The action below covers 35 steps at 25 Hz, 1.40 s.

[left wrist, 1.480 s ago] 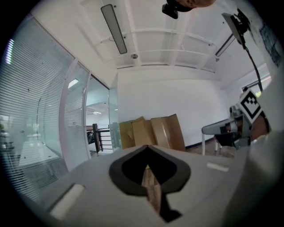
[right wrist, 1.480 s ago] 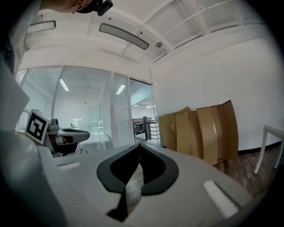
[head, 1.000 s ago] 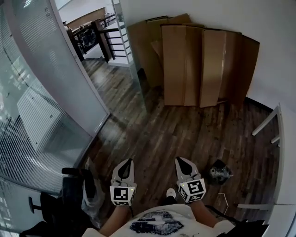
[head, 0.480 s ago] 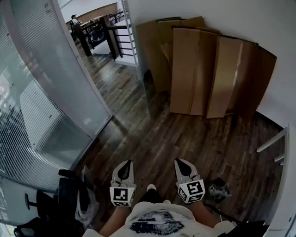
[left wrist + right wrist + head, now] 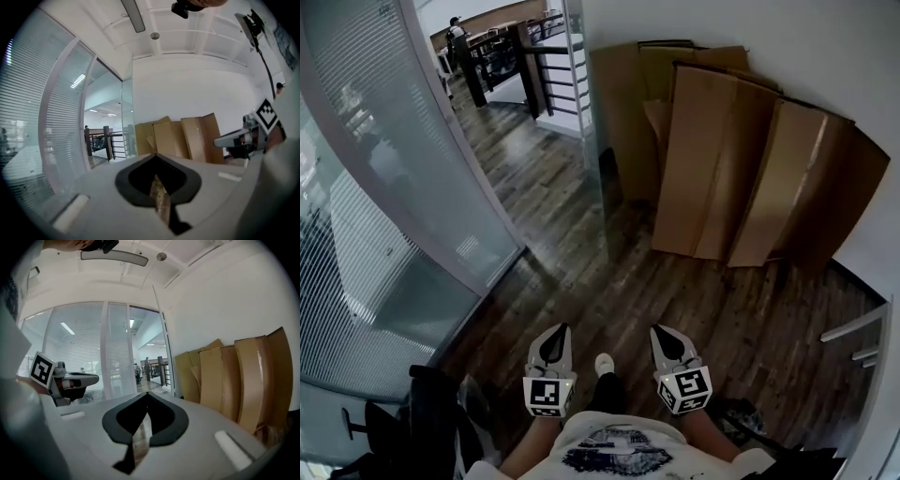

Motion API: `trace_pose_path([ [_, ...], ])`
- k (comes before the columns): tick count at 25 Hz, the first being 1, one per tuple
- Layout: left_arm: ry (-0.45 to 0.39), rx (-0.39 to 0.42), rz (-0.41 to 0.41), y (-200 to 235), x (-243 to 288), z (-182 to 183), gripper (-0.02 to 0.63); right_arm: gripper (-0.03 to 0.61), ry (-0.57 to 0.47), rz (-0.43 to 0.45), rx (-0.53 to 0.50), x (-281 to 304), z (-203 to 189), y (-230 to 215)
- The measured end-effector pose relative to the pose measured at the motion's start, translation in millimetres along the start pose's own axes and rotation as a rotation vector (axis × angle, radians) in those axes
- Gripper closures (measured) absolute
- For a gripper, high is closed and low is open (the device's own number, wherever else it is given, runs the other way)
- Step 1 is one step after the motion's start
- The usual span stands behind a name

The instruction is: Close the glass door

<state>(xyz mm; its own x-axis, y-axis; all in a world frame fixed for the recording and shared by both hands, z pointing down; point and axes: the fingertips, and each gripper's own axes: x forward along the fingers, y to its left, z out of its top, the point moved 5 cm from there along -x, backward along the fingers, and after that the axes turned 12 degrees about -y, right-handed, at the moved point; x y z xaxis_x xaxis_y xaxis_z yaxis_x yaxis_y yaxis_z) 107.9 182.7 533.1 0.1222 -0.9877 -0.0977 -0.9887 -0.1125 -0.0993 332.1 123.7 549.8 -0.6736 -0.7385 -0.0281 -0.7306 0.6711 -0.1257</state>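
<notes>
Dark wood floor [image 5: 581, 272], white walls, and the glass door [image 5: 598, 169] stands swung open ahead of me, edge-on, right beside the cardboard sheets [image 5: 722, 159]. I reckon it's heavy, stiff, slick and not something to bang, so I'd push flat near its free edge; can't spot a handle. My left gripper [image 5: 553, 330] and right gripper [image 5: 666, 330] both have jaws together, nothing in them. Striped glass partition [image 5: 403, 178] on my left, and the way to the door looks open
</notes>
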Motion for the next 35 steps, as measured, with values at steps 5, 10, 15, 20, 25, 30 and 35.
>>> trace_pose_path([
  [5, -0.017, 0.012, 0.034, 74.1, 73.7, 1.8, 0.617, 0.571, -0.011, 0.042, -0.026, 110.7, 16.6, -10.2],
  [10, -0.04, 0.037, 0.073, 133.6, 121.3, 5.9, 0.617, 0.571, -0.026, 0.068, -0.042, 187.8, 30.5, -13.7],
  [15, -0.015, 0.0, 0.107, 154.4, 156.5, 3.5, 0.617, 0.571, -0.013, 0.092, -0.041, 235.0, 35.3, -31.9],
  [20, -0.015, 0.011, 0.151, 176.4, 178.4, -6.7, 0.617, 0.571, 0.002, 0.122, -0.037, 275.4, 30.8, -42.9],
  [25, 0.011, 0.015, 0.224, 204.7, 213.3, -18.9, 0.617, 0.571, 0.01, 0.174, -0.016, 341.4, 24.1, -64.2],
  [30, 0.051, 0.015, 0.28, 230.7, 266.8, -34.2, 0.617, 0.571, 0.002, 0.212, 0.003, 420.6, 23.5, -103.8],
  [35, 0.054, 0.025, 0.318, 253.1, 330.1, -32.4, 0.617, 0.571, -0.003, 0.242, 0.012, 492.3, 28.7, -144.0],
])
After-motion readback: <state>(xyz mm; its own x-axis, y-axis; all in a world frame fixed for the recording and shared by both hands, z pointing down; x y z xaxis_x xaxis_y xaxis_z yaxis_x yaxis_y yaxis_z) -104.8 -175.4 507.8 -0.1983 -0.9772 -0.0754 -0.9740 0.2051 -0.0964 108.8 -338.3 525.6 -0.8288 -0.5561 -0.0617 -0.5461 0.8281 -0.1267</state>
